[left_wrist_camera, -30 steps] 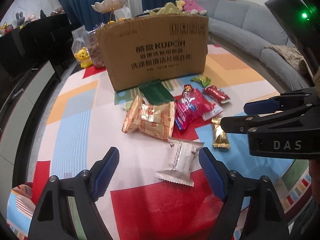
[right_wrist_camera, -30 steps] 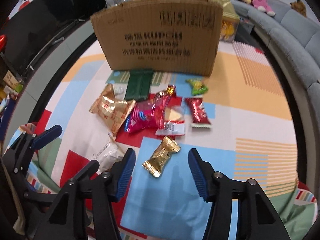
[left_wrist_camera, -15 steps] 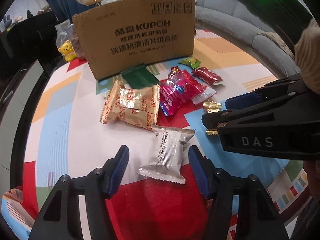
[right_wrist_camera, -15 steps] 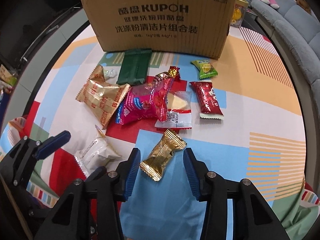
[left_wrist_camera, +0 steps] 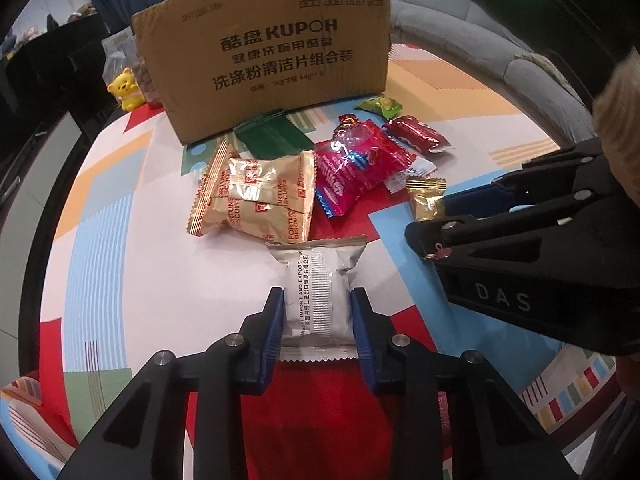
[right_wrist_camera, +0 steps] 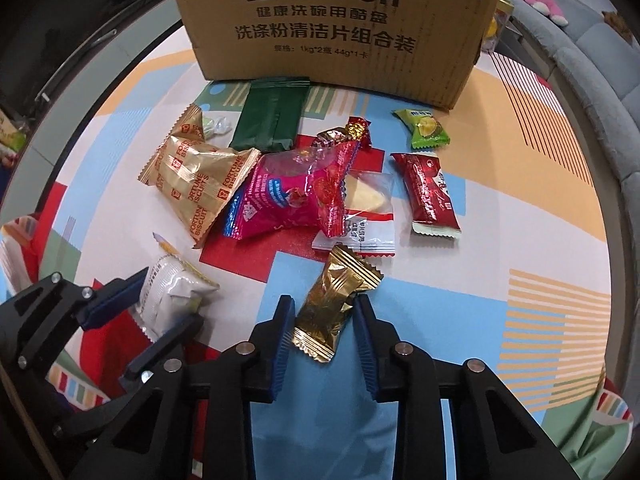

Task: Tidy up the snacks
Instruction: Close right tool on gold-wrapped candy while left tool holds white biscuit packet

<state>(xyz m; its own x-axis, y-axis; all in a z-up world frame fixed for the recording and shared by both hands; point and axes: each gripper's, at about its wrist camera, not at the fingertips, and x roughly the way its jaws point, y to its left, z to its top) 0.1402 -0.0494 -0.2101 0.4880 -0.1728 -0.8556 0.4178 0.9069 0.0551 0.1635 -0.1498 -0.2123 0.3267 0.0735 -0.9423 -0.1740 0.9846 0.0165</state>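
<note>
The left gripper [left_wrist_camera: 318,316] has its blue pads pressed against both long sides of the white packet [left_wrist_camera: 318,300], which looks pinched but rests flat on the surface [left_wrist_camera: 120,272]. The right gripper [right_wrist_camera: 324,328] is narrowed around the lower half of the gold candy [right_wrist_camera: 334,308]; the left pad seems to touch the wrapper, while on the right I cannot tell whether the pad touches or stands just clear, so a firm hold is uncertain.

Beyond them lies the rest of the pile: gold biscuit bags [left_wrist_camera: 256,196], a pink bag [right_wrist_camera: 296,196] lying over a clear-and-white packet [right_wrist_camera: 368,216], a red bar [right_wrist_camera: 428,196], a green candy [right_wrist_camera: 424,128] and a dark green packet [right_wrist_camera: 272,116] against the foot of the box [left_wrist_camera: 272,56].

Judging by this, the step in hand is a two-handed pick, one snack per gripper. Next, the right gripper likely needs to finish closing; then both lift straight up and carry their snacks toward the box, probably the place for them. The thin wrappers may slip or crumple if pinched only at an edge.

The box top is cut off in both views, so its inside is unseen. In the left view the right gripper hides most of the gold candy. Small clear wrappers [right_wrist_camera: 218,126] beside the biscuit bags are hard to identify.
</note>
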